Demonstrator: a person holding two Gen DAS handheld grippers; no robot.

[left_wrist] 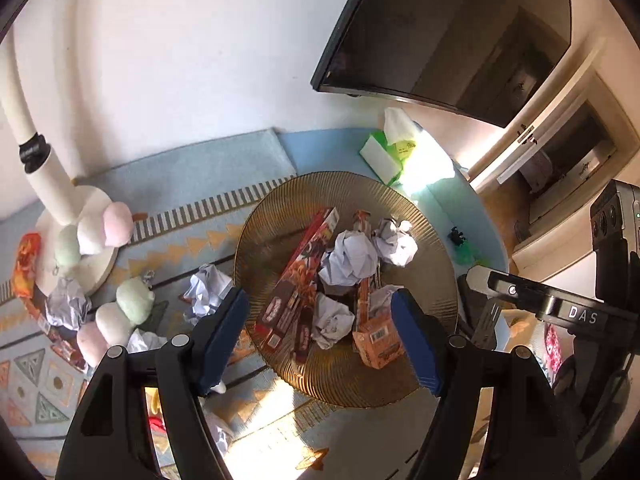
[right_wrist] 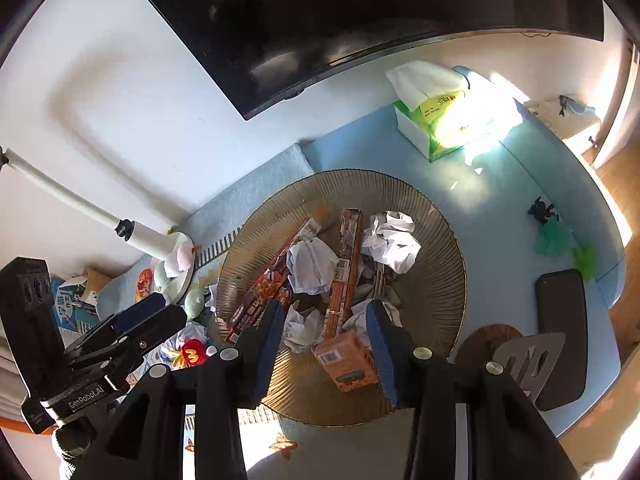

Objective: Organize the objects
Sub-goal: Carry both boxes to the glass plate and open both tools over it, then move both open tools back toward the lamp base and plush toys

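Left gripper (left_wrist: 320, 332) open above gold ribbed tray (left_wrist: 432, 248), right gripper (right_wrist: 326, 346) open above same tray, tray on blue mat, holding crumpled paper balls (left_wrist: 349, 258), long red boxes (left_wrist: 298, 280), orange box (right_wrist: 346, 360).

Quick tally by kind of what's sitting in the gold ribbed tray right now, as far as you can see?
Gold ribbed tray contents, as visible:
Crumpled paper balls: 4
Long flat snack boxes: 2
Small orange carton: 1
Total: 7; scraps hidden beneath the pile can't be counted.
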